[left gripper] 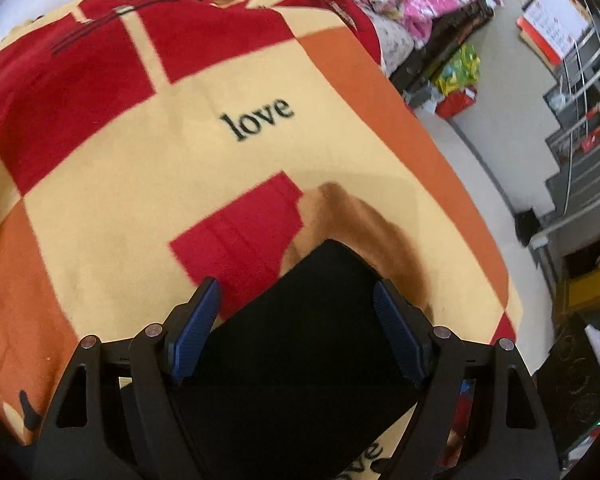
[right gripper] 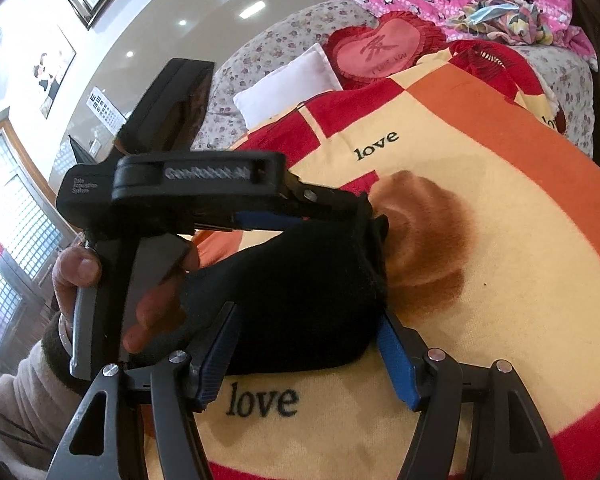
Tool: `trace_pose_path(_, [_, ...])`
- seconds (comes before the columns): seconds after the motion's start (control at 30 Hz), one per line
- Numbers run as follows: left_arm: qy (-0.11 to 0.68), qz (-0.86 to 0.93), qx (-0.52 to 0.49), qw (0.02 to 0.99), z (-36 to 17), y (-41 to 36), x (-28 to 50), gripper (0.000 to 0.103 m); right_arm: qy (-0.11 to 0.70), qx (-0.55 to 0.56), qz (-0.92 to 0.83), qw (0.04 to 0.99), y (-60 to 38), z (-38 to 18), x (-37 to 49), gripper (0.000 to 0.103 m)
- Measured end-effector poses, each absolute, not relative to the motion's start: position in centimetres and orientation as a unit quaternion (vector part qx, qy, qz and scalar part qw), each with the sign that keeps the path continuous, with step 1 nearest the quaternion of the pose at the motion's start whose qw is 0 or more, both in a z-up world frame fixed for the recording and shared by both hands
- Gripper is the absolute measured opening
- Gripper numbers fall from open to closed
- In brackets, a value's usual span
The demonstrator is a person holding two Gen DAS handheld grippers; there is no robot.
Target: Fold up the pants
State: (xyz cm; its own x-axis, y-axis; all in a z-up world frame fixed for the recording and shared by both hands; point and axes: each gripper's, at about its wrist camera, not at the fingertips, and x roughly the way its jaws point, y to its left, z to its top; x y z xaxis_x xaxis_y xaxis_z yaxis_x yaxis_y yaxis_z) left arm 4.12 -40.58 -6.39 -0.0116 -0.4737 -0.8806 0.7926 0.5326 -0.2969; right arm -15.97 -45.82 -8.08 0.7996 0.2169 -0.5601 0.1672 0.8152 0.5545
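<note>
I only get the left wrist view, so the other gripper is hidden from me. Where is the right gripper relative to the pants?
Observer: The right gripper is open, its pads either side of the near edge of the folded black pants.
Operator: How does my left gripper look from there?
Observer: Side on, the left gripper reaches the pants' far top edge; I can't confirm contact.
Operator: What lies nearer?
Observer: A "love" print on the blanket.

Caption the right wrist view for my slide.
Both grippers open over folded black pants on a blanket.
</note>
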Motion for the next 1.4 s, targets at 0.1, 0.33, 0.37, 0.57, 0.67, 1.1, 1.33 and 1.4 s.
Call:
trace_pose_path(0.1, [0.527, -0.47, 0.175, 0.686, -6.6, -41.8, 2.9, 0.079, 0.316, 0.304, 0.013, 0.899, -45.8, -8.1, -16.0, 0.066])
trace_pose_path(0.33, [0.477, -0.5, 0.247, 0.679, -6.7, -43.4, 0.9, 0.047, 0.318, 0.322, -0.005, 0.892, -45.9, -8.4, -15.4, 0.051])
trace_pose_path(0.37, [0.48, -0.505, 0.245, 0.674, -6.7, -43.3, 1.0, 0.041, 0.321, 0.324, -0.003, 0.89, -45.9, -8.5, -15.1, 0.041])
trace_pose_path(0.57, [0.485, -0.518, 0.223, 0.668, -6.6, -42.9, 1.6, 0.017, 0.326, 0.343, 0.006, 0.881, -46.5, -8.5, -14.1, 0.018])
trace_pose_path(0.67, [0.479, -0.529, 0.194, 0.673, -4.8, -41.2, 2.1, 0.016, 0.309, 0.319, 0.014, 0.896, -45.6, -6.4, -14.1, 0.017])
trace_pose_path(1.1, [0.426, -0.471, 0.072, 0.769, 3.2, -24.2, 5.8, 0.016, 0.293, 0.182, 0.151, 0.926, -33.3, 1.0, -9.5, 0.016])
trace_pose_path(1.33, [0.482, -0.334, -0.001, 0.81, -1.4, -12.5, 8.7, 0.016, 0.406, 0.152, 0.24, 0.869, -23.5, -4.6, -4.3, 0.042])
trace_pose_path(1.4, [0.493, -0.305, -0.019, 0.815, -2.3, -9.9, 9.1, 0.016, 0.404, 0.163, 0.287, 0.853, -22.8, -4.5, -5.0, 0.042])
